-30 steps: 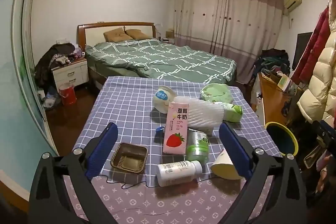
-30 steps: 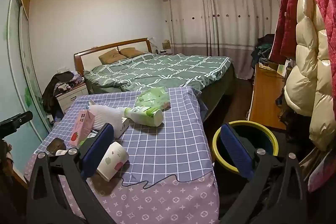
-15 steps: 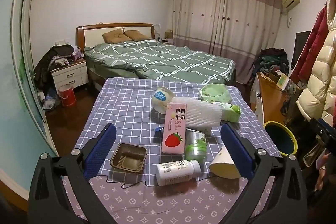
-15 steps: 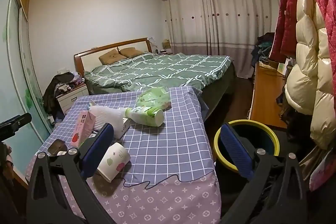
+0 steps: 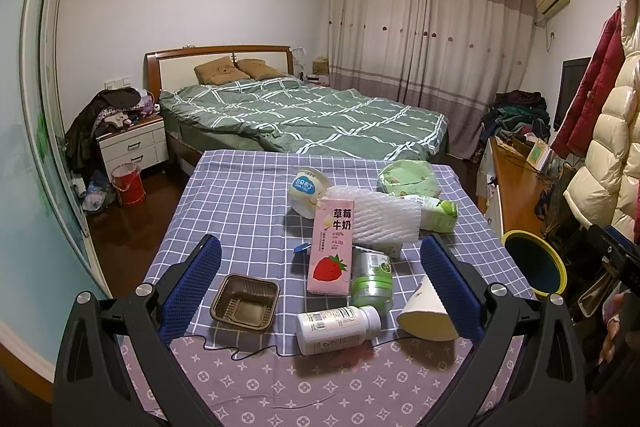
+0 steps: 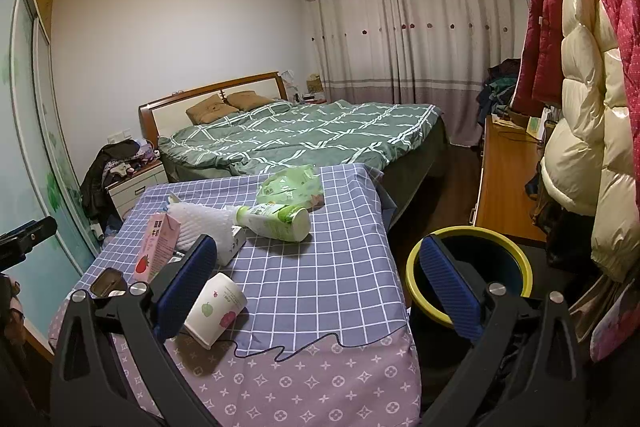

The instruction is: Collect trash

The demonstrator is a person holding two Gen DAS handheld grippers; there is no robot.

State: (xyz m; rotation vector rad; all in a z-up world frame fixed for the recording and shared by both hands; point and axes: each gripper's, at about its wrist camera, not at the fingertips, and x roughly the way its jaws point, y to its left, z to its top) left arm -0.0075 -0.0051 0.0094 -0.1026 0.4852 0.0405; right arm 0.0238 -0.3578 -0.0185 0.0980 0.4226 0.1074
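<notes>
Trash lies on the checked tablecloth [image 5: 240, 195]: a brown plastic tray [image 5: 245, 302], a white bottle [image 5: 338, 323] on its side, a tipped paper cup [image 5: 426, 311], a pink strawberry milk carton [image 5: 331, 246], a green-lidded jar [image 5: 372, 285], white foam netting [image 5: 386, 219], a pudding cup [image 5: 308, 187] and a green bag [image 5: 408, 179]. My left gripper [image 5: 320, 287] is open and empty above the table's near edge. My right gripper [image 6: 318, 291] is open and empty, between the paper cup [image 6: 216, 309] and the yellow-rimmed bin [image 6: 468, 275].
The bin [image 5: 534, 267] stands on the floor right of the table. A wooden desk [image 6: 508, 179] and hanging coats [image 6: 580, 99] fill the right side. A bed [image 5: 304, 119] lies behind the table. A thin black cable [image 6: 288, 347] runs over the cloth's front.
Both grippers have drifted back and up slightly, so the table items sit a little lower in view. Nothing was taken or released.
</notes>
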